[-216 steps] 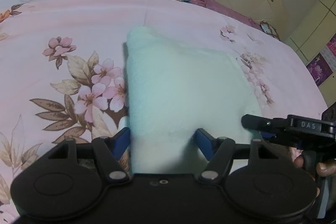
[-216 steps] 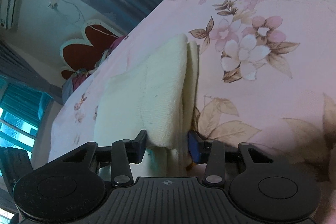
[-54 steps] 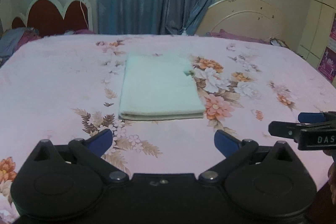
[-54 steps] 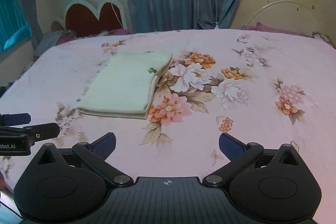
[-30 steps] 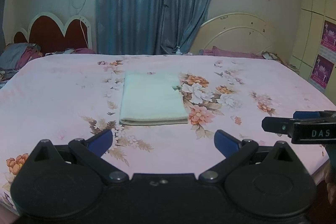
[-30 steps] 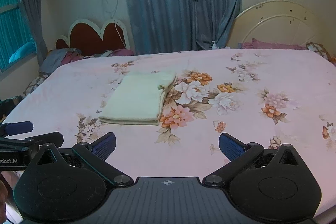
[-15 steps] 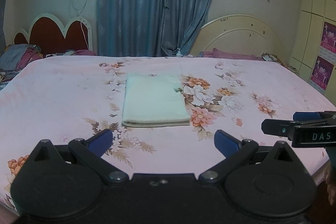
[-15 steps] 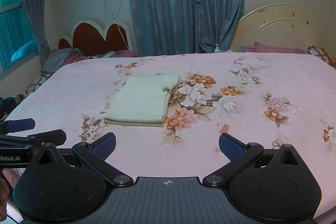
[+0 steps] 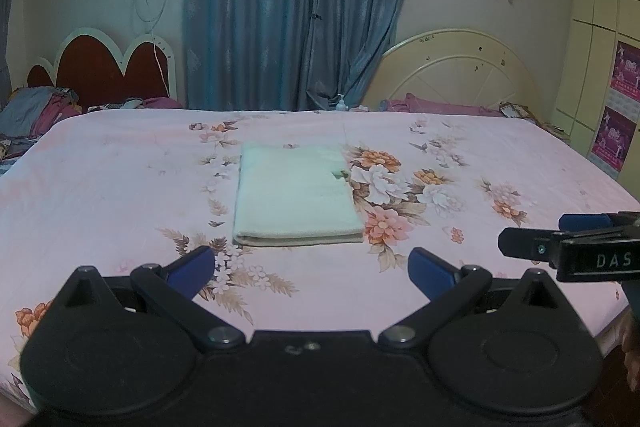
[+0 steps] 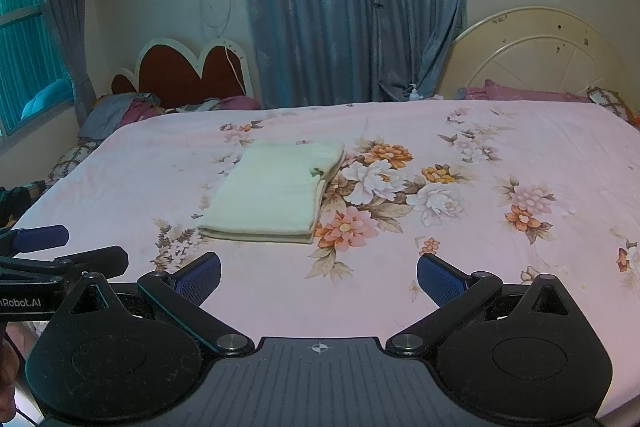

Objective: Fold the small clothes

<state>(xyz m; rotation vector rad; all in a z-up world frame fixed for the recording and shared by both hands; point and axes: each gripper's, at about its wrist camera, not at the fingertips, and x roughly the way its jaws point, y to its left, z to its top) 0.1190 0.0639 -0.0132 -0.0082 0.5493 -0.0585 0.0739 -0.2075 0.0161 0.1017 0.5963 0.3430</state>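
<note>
A pale cream cloth (image 9: 296, 195) lies folded into a neat rectangle in the middle of the pink floral bed (image 9: 100, 187); it also shows in the right wrist view (image 10: 276, 191). My left gripper (image 9: 310, 267) is open and empty, held back over the bed's near edge, well short of the cloth. My right gripper (image 10: 318, 277) is open and empty too, also back from the cloth. The right gripper shows at the right edge of the left wrist view (image 9: 560, 247). The left gripper shows at the left edge of the right wrist view (image 10: 60, 255).
The bed (image 10: 520, 155) has a red scalloped headboard (image 9: 100, 71) at the back left and a cream round headboard (image 9: 460, 75) at the back right. Blue curtains (image 9: 296, 7) hang behind. Piled clothes (image 9: 36, 115) lie at the far left.
Both grippers let go of the folded cloth and drew back and up from it. In the last second they have barely moved, and the cloth lies still.
</note>
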